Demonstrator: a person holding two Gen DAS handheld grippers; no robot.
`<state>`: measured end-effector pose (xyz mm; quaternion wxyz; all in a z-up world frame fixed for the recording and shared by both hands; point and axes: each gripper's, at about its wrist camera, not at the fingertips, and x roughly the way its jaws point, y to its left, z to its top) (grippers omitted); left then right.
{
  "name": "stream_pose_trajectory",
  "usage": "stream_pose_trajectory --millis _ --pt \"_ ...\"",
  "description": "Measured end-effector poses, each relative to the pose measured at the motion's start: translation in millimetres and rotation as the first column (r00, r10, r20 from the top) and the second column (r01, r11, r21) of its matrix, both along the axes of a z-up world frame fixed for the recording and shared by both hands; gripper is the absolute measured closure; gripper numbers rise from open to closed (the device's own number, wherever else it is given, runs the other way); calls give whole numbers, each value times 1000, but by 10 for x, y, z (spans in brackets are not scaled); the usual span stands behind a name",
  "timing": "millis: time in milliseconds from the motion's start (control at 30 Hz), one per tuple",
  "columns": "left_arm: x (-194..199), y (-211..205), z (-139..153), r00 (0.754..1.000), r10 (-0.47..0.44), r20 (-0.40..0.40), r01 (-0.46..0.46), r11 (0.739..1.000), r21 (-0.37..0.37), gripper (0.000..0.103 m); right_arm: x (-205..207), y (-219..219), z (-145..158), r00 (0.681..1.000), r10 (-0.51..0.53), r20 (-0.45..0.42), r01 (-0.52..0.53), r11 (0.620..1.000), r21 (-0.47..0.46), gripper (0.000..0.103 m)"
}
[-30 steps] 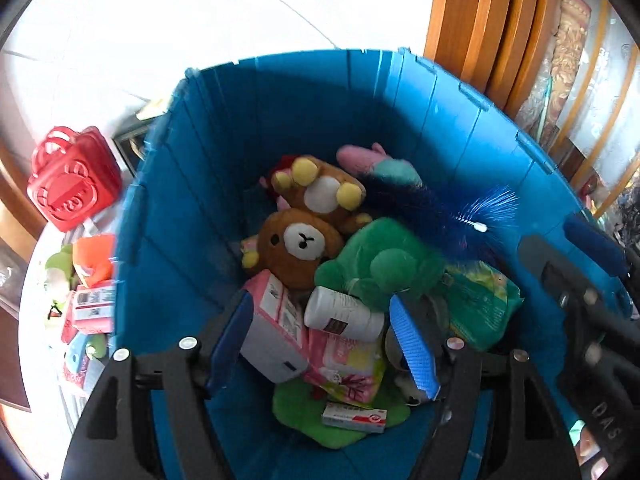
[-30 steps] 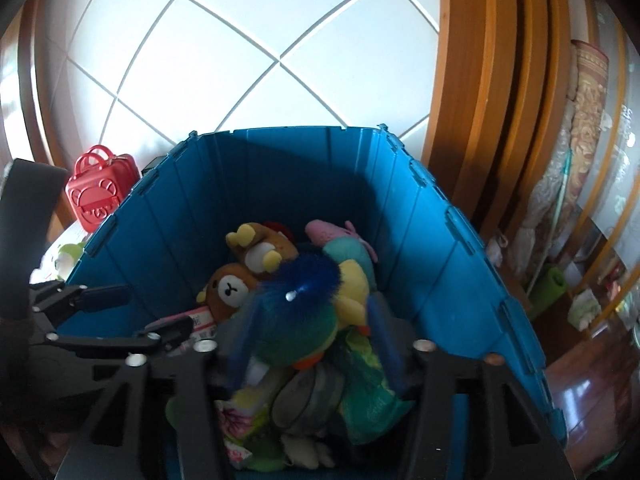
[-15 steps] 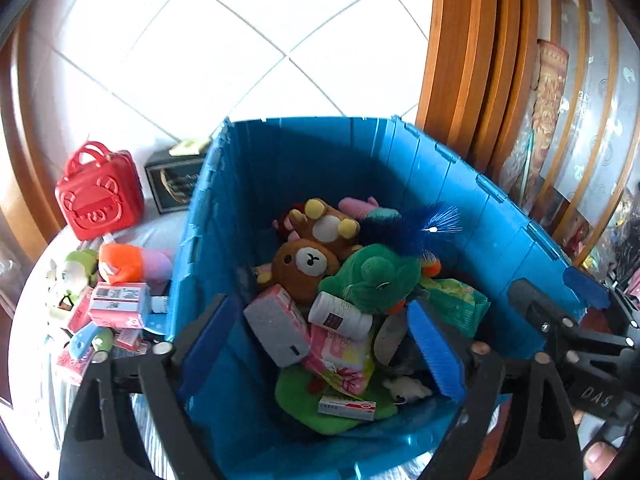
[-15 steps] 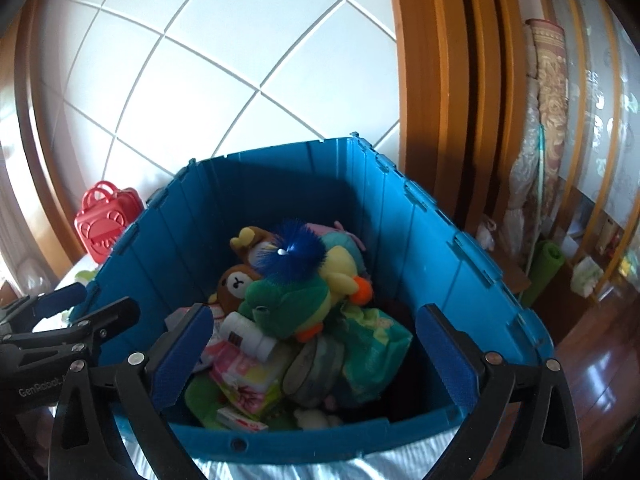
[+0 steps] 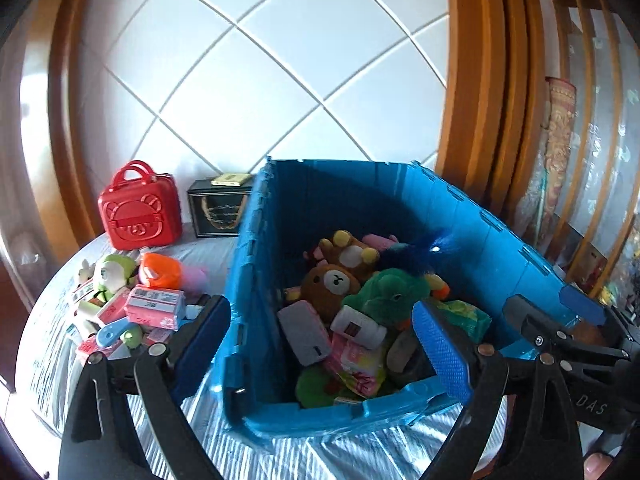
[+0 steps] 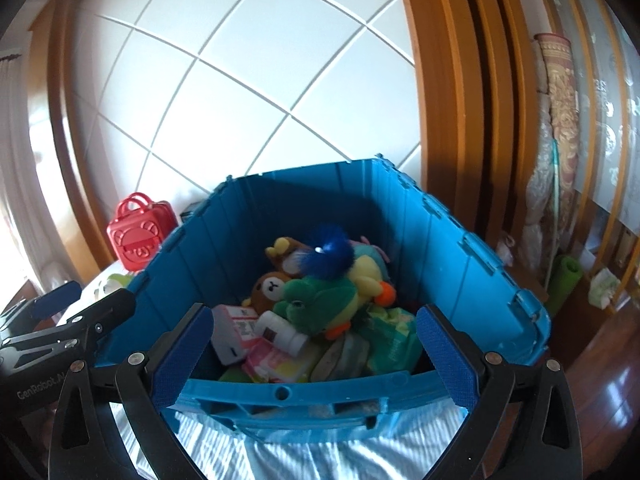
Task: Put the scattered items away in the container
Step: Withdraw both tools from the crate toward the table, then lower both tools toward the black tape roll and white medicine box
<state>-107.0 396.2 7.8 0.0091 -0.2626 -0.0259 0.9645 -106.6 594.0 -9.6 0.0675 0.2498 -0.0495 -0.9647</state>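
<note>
Both empty: left hand-held gripper [image 5: 320,344] and right hand-held gripper [image 6: 316,352], jaws just spread wide, nothing between them, short of the blue container [image 5: 400,404] on the striped tabletop [image 5: 320,456]. Remaining scattered items [image 5: 136,308] heaped near the tabletop's left edge, beside the container: probably light. Better to pinch boxes across flat faces, plush by the body. Heap visible only from the left wrist; right wrist blocked by the container wall.

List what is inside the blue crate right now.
The blue crate holds a brown bear plush, a green plush, a yellow duck plush, a blue feathery toy, a white bottle and a pink packet. Whatever lies beneath this pile is covered.
</note>
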Motion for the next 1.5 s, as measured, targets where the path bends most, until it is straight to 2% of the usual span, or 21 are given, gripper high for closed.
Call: stream_pose_trajectory --millis 167,400,567,800,900,1000,1133,1300,1500 --pt "156 -271 -55 995 100 22 -99 995 -21 10 -30 -255 -30 997 74 -2 -74 997 -10 0" --pt "402 -931 -86 982 186 12 -186 982 16 10 47 -890 21 986 168 -17 -168 986 17 0" --pt "592 -1627 -158 977 212 9 -212 977 31 10 209 -1546 47 981 187 -42 -187 982 24 0" --pt "817 -2809 -366 968 252 13 -252 967 38 10 499 -2696 25 977 202 -65 -199 979 48 0" --pt "826 -3237 -565 959 279 54 -282 959 43 10 569 -3118 -119 974 220 -48 -218 974 55 0" --pt "759 -3562 -808 947 297 124 -305 951 51 10 513 -3460 -360 970 243 27 -244 967 78 0" --pt "648 -3867 -1125 924 332 191 -348 936 56 10 366 -3705 -674 963 245 109 -256 961 102 0" --pt "408 -4038 -1517 897 349 272 -373 927 37 10 56 -3878 -1084 943 270 197 -297 947 125 0" --pt "-16 -4039 -2047 867 356 348 -380 925 2 10 -467 -4070 -1665 905 316 286 -365 921 138 0"
